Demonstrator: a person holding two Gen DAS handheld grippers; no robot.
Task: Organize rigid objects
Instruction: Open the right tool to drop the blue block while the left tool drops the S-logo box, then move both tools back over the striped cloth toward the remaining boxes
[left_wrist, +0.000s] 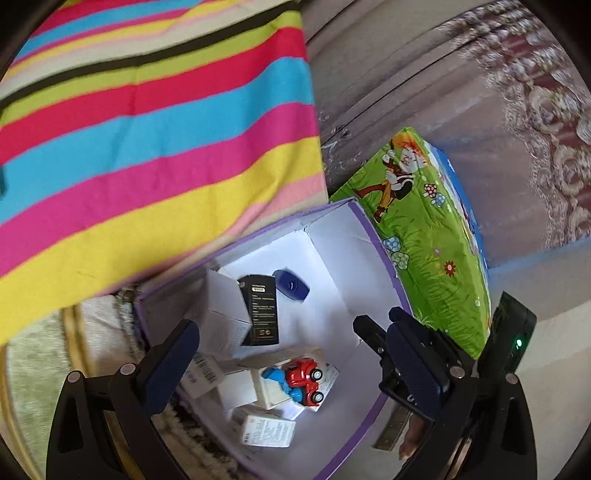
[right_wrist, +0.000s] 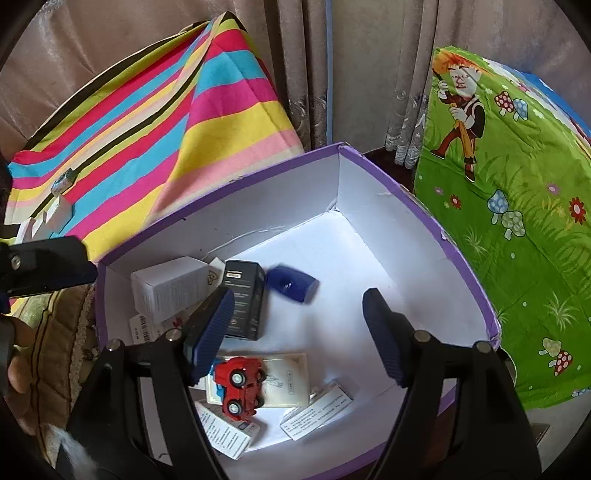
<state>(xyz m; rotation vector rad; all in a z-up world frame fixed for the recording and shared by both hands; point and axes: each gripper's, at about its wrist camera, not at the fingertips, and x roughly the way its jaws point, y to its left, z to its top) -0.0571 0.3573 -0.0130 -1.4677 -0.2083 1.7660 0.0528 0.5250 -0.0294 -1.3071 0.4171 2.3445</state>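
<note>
One red toy car (right_wrist: 242, 386), one black box (right_wrist: 245, 299), one blue case (right_wrist: 291, 283) in purple box (right_wrist: 221, 192).

Inside the box (right_wrist: 424, 236), the toy truck (right_wrist: 242, 384) lies on a flat carton (right_wrist: 291, 380) near the front wall, a capsule-shaped object (right_wrist: 291, 283) sits mid-floor, and an upright carton (right_wrist: 170, 288) stands in the left rear corner beside another carton (right_wrist: 245, 299).

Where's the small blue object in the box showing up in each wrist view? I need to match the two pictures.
Left wrist: the blue object lies on the box floor near the far corner, just right of the black carton.
Right wrist: the blue object lies mid-frame, again right of the black carton.
Shared landmark: the red toy car, nearer the camera in both views.
</note>
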